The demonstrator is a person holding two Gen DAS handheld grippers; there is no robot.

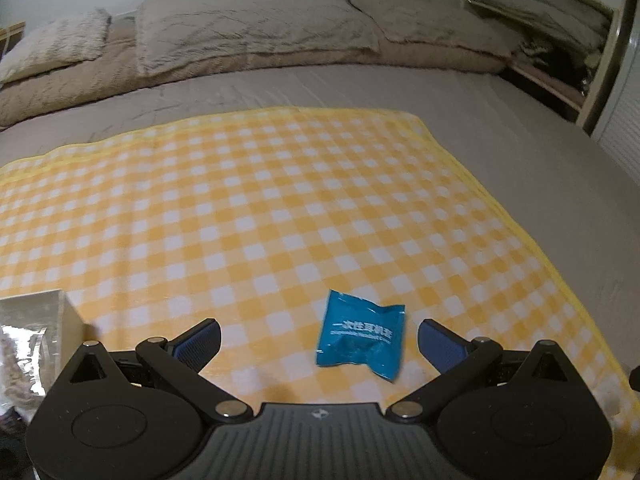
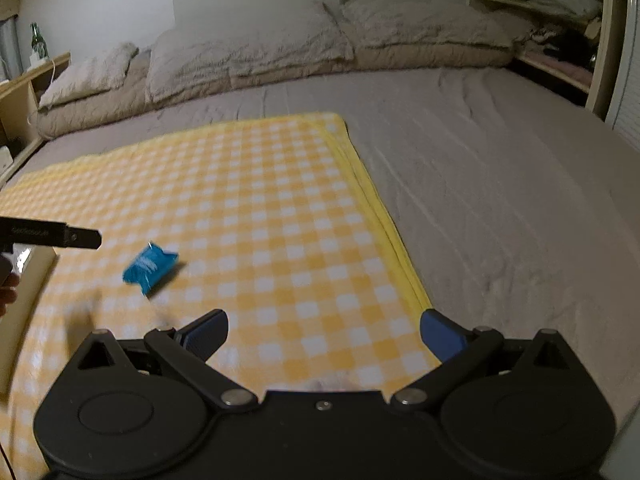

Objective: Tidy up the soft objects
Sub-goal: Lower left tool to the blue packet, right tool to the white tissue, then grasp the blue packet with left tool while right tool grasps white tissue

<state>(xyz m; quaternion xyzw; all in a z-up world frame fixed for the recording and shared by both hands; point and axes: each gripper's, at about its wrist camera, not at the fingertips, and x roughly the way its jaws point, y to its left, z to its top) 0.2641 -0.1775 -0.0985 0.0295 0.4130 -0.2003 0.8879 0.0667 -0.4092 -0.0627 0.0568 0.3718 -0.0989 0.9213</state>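
Note:
A small blue soft packet [image 1: 360, 334] with white print lies on the yellow-and-white checked cloth [image 1: 260, 200], just ahead of my left gripper [image 1: 320, 340] and between its open jaws, nearer the right one. The left gripper is open and empty. In the right wrist view the same packet [image 2: 150, 266] lies to the left on the cloth [image 2: 260, 208]. My right gripper [image 2: 324, 330] is open and empty, hovering over the cloth's near right part. The left gripper's finger [image 2: 80, 238] shows at the left edge, above and left of the packet.
A box [image 1: 44, 320] holding a shiny clear bag stands at the near left on the cloth. The cloth lies on a grey bed sheet [image 2: 500, 184]. Beige pillows and a duvet [image 2: 260, 52] lie at the head. Shelves [image 2: 560, 8] stand far right, a bedside shelf [image 2: 24, 92] left.

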